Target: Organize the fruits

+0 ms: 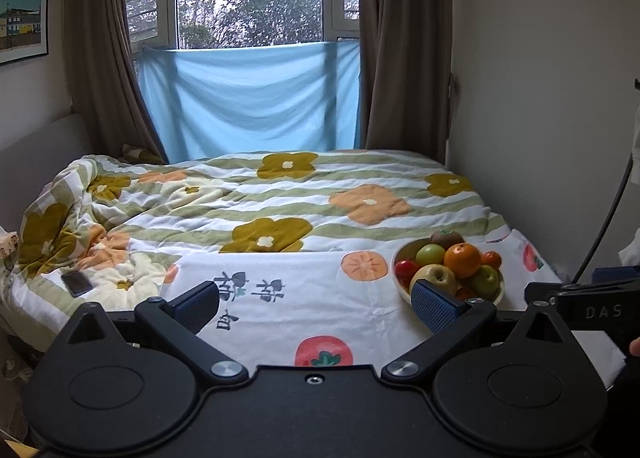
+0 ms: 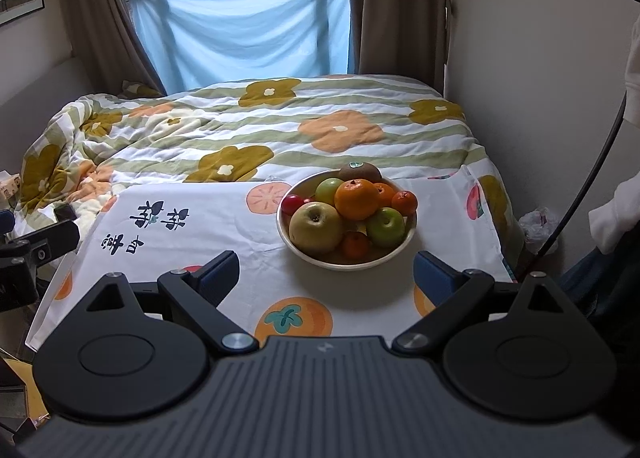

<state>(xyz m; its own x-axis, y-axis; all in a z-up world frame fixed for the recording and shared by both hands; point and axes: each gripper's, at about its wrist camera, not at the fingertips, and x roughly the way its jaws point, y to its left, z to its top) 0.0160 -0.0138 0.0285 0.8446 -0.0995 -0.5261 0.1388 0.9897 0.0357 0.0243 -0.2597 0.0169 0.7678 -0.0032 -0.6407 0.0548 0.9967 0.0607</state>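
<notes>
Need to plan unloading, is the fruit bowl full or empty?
Full: the bowl holds a heaped pile, with an orange on top, apples and a kiwi.

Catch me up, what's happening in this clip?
A person holds two handheld grippers over a bed, fruit-sorting not yet begun. The left gripper and right gripper are both open and empty. The bowl, piled with apples, oranges, a kiwi and small red fruit, sits untouched on the printed cloth, just ahead of the right gripper.
</notes>
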